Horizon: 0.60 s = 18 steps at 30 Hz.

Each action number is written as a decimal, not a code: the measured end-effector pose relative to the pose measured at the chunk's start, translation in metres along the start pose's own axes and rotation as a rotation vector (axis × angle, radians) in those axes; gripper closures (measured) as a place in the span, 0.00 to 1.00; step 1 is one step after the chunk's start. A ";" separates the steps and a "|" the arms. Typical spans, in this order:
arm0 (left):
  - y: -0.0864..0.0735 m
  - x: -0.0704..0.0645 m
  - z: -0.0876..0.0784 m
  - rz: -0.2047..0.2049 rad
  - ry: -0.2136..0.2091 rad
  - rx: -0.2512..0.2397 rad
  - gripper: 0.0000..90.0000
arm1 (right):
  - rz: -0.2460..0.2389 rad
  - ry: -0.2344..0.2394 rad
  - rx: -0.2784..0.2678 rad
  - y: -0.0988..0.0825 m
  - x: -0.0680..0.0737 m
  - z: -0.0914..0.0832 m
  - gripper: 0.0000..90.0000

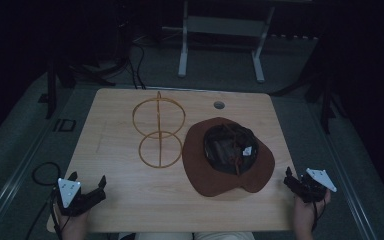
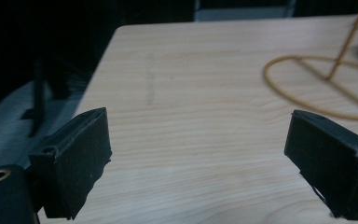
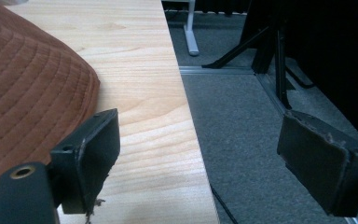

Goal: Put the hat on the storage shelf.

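Observation:
A brown brimmed hat [image 1: 227, 157] lies upside down on the right half of the wooden table [image 1: 120, 195], its dark lining facing up. A yellow wire hat stand [image 1: 158, 131] rests on the table to its left. My left gripper [image 1: 86, 183] hovers open at the table's near left corner, with the stand's ring [image 2: 317, 88] ahead to the right. My right gripper [image 1: 295, 179] is open at the table's right edge, just right of the hat's stitched brim [image 3: 23, 107]. Its jaws straddle the table edge, empty.
A small round hole [image 1: 219, 105] sits in the table top near the back. Grey carpet [image 3: 242, 140] lies to the right of the table. A white frame stand [image 1: 220, 35] and black tripod legs [image 3: 270, 56] stand on the floor beyond.

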<state>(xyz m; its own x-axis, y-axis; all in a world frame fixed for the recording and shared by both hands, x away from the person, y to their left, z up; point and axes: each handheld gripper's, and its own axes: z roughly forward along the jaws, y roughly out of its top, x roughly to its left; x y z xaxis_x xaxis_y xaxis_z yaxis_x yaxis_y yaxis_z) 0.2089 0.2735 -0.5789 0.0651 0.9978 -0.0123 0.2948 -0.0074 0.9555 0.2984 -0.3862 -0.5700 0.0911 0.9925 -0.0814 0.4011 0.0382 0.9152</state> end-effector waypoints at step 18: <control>-0.001 -0.008 0.001 0.049 -0.077 -0.002 0.08 | 0.004 0.188 0.115 0.044 0.006 -0.011 0.16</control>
<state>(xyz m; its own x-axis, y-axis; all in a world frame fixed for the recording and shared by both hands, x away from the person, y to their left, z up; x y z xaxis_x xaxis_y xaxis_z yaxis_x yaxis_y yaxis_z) 0.2095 0.2657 -0.5802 0.1521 0.9883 0.0121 0.2871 -0.0559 0.9563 0.3064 -0.3774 -0.5257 -0.0748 0.9972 0.0070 0.5033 0.0317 0.8635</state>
